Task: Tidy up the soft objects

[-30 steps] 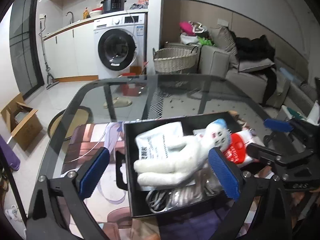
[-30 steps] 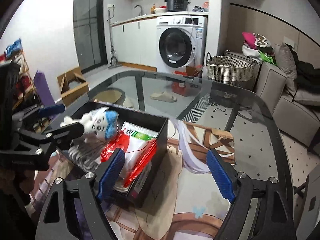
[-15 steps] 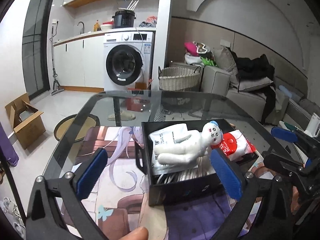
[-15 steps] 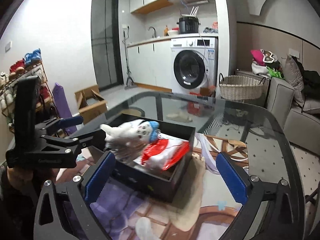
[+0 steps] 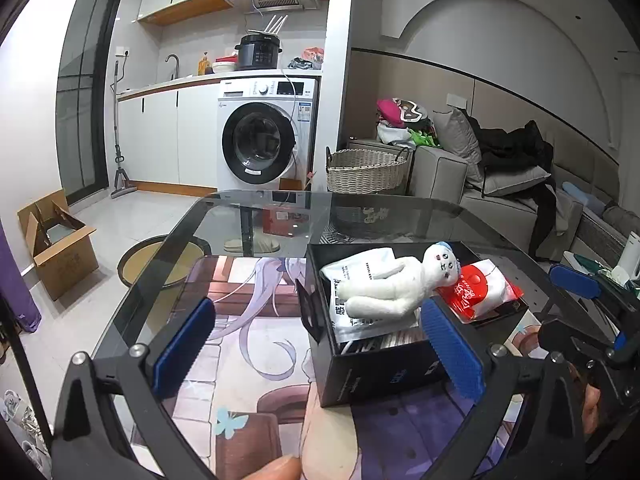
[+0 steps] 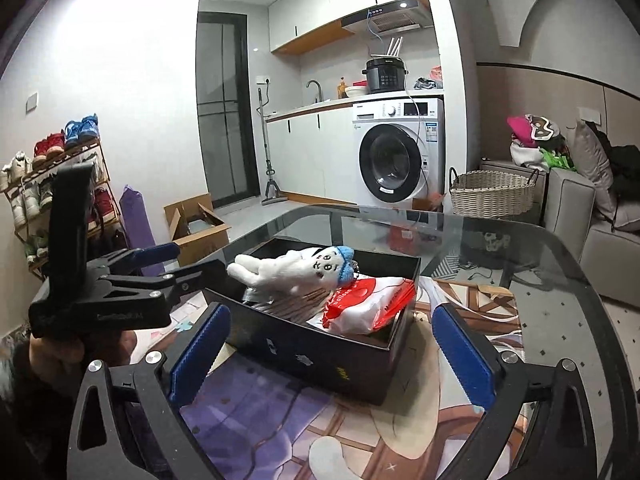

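A black box (image 5: 380, 372) stands on a printed mat on the glass table. Across its top lies a white plush doll (image 5: 400, 284) with a blue cap, resting on a white pouch (image 5: 352, 272) and beside a red-and-white pack (image 5: 476, 292). My left gripper (image 5: 316, 336) is open, a little short of the box with nothing between its pads. In the right wrist view the box (image 6: 360, 372), the doll (image 6: 292, 266) and the pack (image 6: 368, 304) lie ahead of my wide-open, empty right gripper (image 6: 330, 356). The left gripper (image 6: 188, 264) hovers by the box's left corner.
The printed mat (image 5: 248, 320) covers the near part of the glass table (image 6: 560, 272). Beyond the table are a wicker basket (image 5: 366, 170), a washing machine (image 5: 264, 140), a sofa (image 5: 500, 200) and a cardboard box (image 5: 60, 248). A shoe rack (image 6: 52, 184) stands at the left.
Both grippers have drawn back from the box, so it now sits farther ahead in each view. The right jaws have widened. The doll lies still on top.
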`<state>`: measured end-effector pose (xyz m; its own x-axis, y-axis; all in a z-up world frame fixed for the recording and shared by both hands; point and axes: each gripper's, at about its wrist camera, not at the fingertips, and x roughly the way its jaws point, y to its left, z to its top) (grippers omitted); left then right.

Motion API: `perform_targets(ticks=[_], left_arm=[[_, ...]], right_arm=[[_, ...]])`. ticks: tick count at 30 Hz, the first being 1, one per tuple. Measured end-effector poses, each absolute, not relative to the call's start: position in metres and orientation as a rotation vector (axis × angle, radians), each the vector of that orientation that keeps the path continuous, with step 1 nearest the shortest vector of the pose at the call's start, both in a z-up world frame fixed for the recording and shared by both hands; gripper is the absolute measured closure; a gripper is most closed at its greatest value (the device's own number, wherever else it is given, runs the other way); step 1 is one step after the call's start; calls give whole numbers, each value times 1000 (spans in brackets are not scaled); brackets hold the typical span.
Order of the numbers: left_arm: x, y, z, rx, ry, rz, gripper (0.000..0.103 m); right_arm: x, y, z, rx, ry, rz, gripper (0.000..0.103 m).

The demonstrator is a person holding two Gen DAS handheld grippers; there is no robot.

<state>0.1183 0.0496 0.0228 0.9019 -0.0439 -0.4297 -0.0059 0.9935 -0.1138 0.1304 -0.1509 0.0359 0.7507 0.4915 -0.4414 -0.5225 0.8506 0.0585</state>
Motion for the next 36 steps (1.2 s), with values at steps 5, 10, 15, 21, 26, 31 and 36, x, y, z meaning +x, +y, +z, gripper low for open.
perform_targets(ticks=[5, 10, 15, 21, 26, 31, 36], left_arm=[[117, 51, 21, -112, 439, -25, 0], [116, 48, 23, -115, 428, -38, 0], [116, 46, 24, -112, 429, -40, 0], [115, 46, 24, -115, 426, -47, 0], [114, 46, 24, -115, 424, -47, 0], [114, 45, 25, -116, 422, -47, 0], [114, 45, 25, -115, 421, -47, 0]], right_arm=[[129, -148, 34, -67, 445, 552, 1], [128, -148, 32, -74, 447, 549, 1], [131, -147, 31, -79, 453, 549, 1], [133, -147, 32, -79, 453, 548, 1], [133, -146, 33, -80, 452, 549, 1], [135, -146, 33, -77, 451, 550, 1], [133, -145, 35, -78, 445, 546, 1]])
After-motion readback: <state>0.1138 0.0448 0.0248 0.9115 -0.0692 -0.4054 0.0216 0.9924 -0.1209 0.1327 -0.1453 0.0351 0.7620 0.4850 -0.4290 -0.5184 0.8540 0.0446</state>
